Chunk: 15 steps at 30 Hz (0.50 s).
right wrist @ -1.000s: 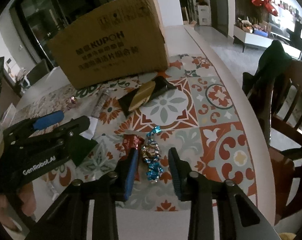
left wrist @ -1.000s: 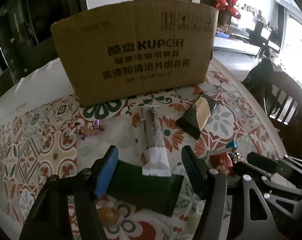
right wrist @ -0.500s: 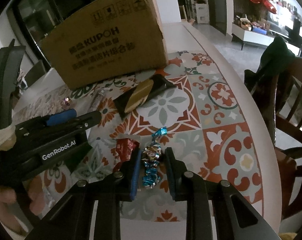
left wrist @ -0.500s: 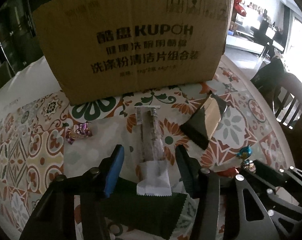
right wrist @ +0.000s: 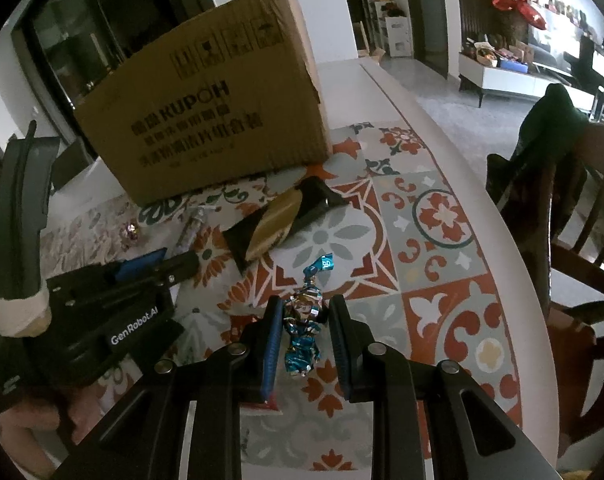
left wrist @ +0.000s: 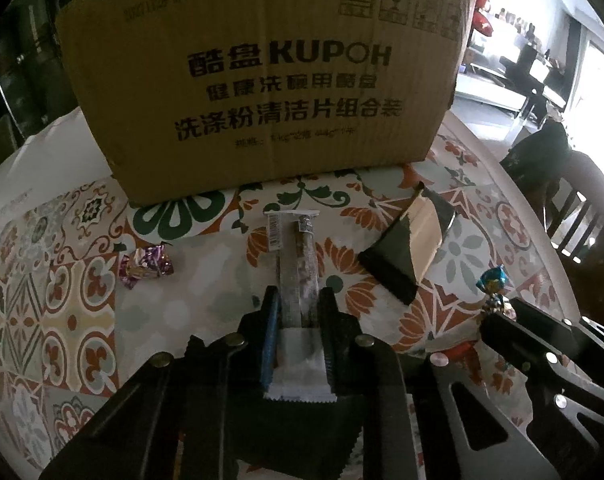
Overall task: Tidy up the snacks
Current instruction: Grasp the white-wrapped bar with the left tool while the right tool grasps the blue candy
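Observation:
My left gripper is shut on a long snack stick in a clear wrapper with a white end, lying on the tiled tablecloth. In front of it stands the brown cardboard box, upright. My right gripper is shut on a blue foil candy, whose twisted tail sticks out ahead; the same blue candy shows at the right of the left wrist view. The left gripper's fingers show at the left of the right wrist view, with a hand below them.
A black and gold packet lies between the two grippers, near the box. A purple candy sits to the left. A dark green packet lies under the left gripper. A red wrapper lies under the right fingers. A wooden chair stands past the table's right edge.
My left gripper moved forward from over the dark green packet and shut on the snack stick. My right gripper's jaws narrowed onto the blue candy.

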Available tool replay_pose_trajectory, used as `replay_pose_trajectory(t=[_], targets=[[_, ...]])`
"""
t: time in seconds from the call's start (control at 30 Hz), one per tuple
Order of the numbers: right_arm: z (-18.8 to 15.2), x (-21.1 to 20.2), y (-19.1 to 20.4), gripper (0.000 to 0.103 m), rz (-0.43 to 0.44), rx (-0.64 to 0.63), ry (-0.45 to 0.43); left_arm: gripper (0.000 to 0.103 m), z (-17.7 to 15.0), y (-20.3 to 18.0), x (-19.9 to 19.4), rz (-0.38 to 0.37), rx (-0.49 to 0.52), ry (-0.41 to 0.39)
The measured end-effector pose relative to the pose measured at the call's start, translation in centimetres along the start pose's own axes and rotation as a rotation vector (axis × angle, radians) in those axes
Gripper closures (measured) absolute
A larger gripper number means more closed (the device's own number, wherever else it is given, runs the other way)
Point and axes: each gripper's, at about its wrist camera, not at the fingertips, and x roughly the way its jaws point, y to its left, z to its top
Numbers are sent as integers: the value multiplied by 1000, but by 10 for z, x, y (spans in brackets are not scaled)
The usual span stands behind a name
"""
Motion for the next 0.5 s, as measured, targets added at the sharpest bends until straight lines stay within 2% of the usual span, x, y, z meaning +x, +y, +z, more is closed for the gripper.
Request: replay_pose_trajectory(t=[0.5], targets=[[14, -25, 6, 78, 47, 0, -47, 83, 3, -1, -60, -21, 1, -98]])
